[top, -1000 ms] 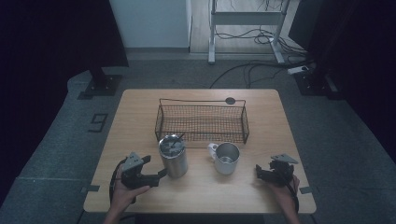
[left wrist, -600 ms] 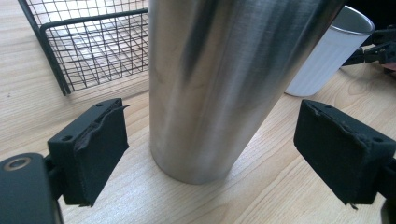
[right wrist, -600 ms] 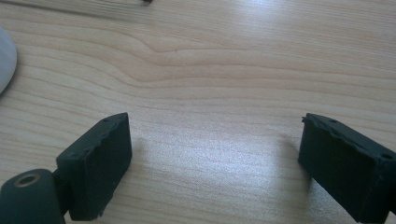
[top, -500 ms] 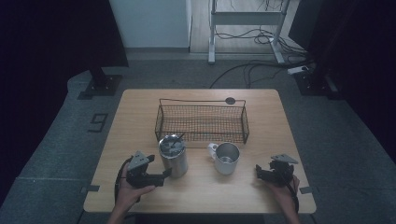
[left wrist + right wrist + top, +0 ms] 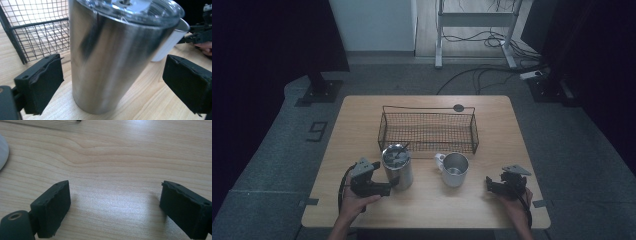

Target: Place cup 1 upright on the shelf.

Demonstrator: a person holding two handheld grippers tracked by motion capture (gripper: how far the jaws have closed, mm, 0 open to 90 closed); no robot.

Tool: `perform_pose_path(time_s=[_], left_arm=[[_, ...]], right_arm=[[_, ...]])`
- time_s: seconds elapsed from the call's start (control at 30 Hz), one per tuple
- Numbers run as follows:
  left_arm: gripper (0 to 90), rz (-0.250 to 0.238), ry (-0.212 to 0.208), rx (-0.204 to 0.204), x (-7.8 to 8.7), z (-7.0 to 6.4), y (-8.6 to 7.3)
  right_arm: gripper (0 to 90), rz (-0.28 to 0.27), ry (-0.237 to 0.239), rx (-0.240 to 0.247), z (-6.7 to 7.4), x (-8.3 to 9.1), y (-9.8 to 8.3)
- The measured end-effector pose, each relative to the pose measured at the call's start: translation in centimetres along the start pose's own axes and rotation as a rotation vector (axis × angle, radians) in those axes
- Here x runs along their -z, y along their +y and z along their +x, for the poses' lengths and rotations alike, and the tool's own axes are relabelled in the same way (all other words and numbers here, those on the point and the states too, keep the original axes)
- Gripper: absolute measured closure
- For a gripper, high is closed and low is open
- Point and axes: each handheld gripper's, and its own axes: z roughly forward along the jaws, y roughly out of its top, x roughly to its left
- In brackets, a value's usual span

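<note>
A steel tumbler [image 5: 397, 167] with a clear lid and straw stands upright on the table, left of centre. My left gripper [image 5: 387, 187] lies level just left of it. In the left gripper view the tumbler [image 5: 110, 62] stands between the two pads [image 5: 40, 85]. A gap shows on each side, and the jaws have just been opening. A white mug [image 5: 455, 169] sits to the tumbler's right, its rim [image 5: 175, 35] peeking out behind it. My right gripper [image 5: 488, 184] rests near the front right edge. It is open [image 5: 115, 202] over bare wood with nothing between its pads.
A dark wire basket [image 5: 427, 142] stands behind the tumbler and mug; its mesh [image 5: 37, 37] is close on the left in the left gripper view. A small dark disc [image 5: 458, 107] lies at the table's far edge. Bare tabletop [image 5: 432, 210] runs along the front.
The left gripper has edged a little right towards the tumbler. The right gripper, the tumbler and the mug have stayed where they were.
</note>
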Motion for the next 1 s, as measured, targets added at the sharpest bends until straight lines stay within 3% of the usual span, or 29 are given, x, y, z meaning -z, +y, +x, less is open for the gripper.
perform_pose_path(time_s=[0.27,0.6,0.9,1.0], left_arm=[[2.1,0.019,-0.003,-0.009,-1.0,-0.2,0.4],[1.7,0.006,-0.01,-0.013,-2.2,0.1,1.2],[0.0,-0.01,0.007,-0.026,-3.6,-0.1,1.5],[0.0,-0.003,0.032,-0.046,-4.3,-0.2,1.4]], right_arm=[[9.5,0.0,-0.001,-0.001,0.0,0.0,0.0],[9.6,0.0,-0.001,-0.001,0.0,0.0,0.0],[9.7,0.0,-0.001,-0.002,0.0,0.0,0.0],[9.8,-0.001,-0.002,-0.002,0.0,0.0,0.0]])
